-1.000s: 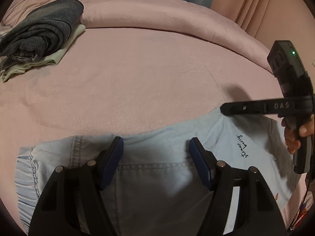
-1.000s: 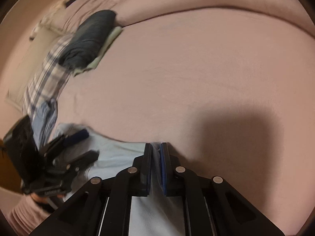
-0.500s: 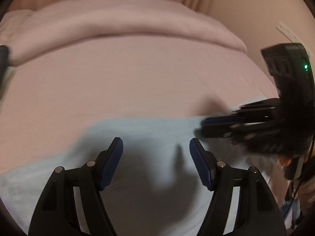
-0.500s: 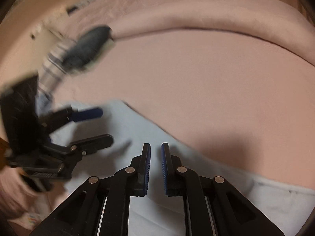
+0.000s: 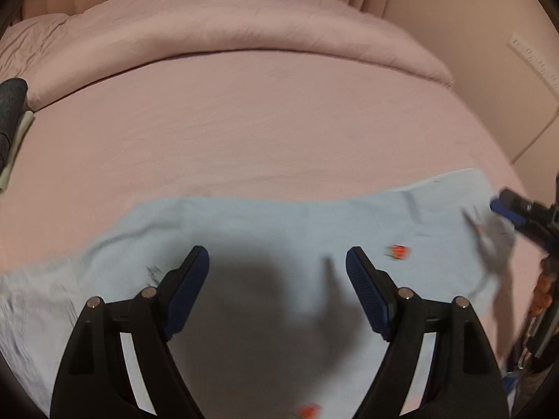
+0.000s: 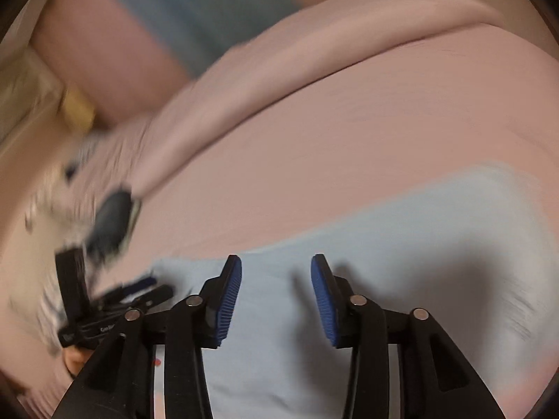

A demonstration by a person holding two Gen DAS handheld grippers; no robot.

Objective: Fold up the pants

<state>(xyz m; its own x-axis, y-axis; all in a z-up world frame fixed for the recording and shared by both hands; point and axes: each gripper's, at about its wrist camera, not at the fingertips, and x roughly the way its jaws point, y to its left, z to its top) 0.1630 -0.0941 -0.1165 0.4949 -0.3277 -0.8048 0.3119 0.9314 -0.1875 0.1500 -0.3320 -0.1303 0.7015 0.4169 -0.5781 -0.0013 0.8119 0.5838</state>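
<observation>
The pants (image 5: pixel 279 230) lie spread flat on the bed (image 5: pixel 262 122), under and just ahead of both pairs of jaws. The left gripper (image 5: pixel 277 265) hangs over them with its jaws apart; the right gripper (image 6: pixel 276 272) does likewise. Beyond the jaws, a rolled duvet (image 5: pixel 227 31) runs across the bed's far side. Far left of the left jaws sits a pile of folded clothes (image 5: pixel 10 115).

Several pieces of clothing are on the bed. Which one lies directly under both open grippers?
The light blue pants, spread flat under the left gripper and right gripper. The dark folded garment lies far off at the bed's edge.
</observation>
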